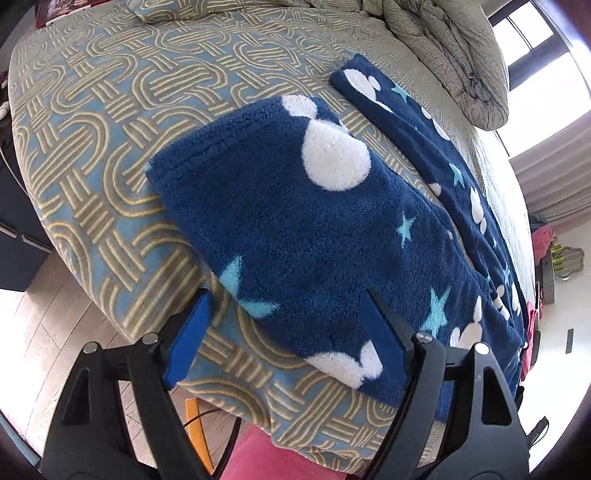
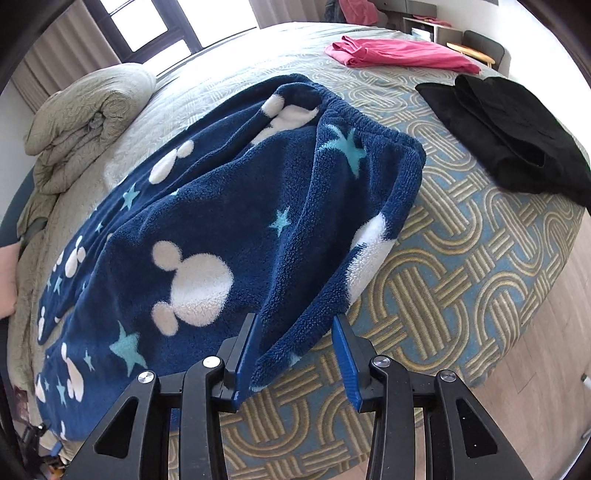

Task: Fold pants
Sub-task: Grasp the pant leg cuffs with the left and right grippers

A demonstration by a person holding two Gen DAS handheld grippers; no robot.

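1. The left gripper (image 1: 286, 328) has its jaws spread wide. One blue finger pad (image 1: 188, 339) sits over the patterned bedspread (image 1: 92, 147) just off the trouser edge; the other lies against the fleece itself. Nothing is pinched between them.

2. The right gripper (image 2: 295, 358) has its jaws parted to a moderate gap. A hanging corner of fleece near the waistband falls between the two pads and appears to touch the left one (image 2: 245, 362). Whether the jaws grip it I cannot tell; the gap reads as loose.

3. The fleece pyjama pants (image 1: 295, 229) are navy with white mouse-head shapes and pale blue stars. They lie on the bed near its edge, directly ahead of both grippers.

4. In the left wrist view the two legs spread apart in a V, the nearer leg running from the jaws outward and the farther leg (image 1: 424, 122) stretching toward the rolled duvet (image 1: 454, 55).

5. In the right wrist view the elastic waistband (image 2: 369, 129) lies at the far end from the jaws, rumpled and partly turned over, with the legs trailing off to the left.

6. Beyond the waistband, well apart from the pants, lie a folded black garment (image 2: 517, 136) and a pink garment (image 2: 399, 53) on the bedspread.

7. Wooden flooring (image 2: 535, 369) shows past the bed edge, and windows (image 2: 147, 26) stand behind the duvet.
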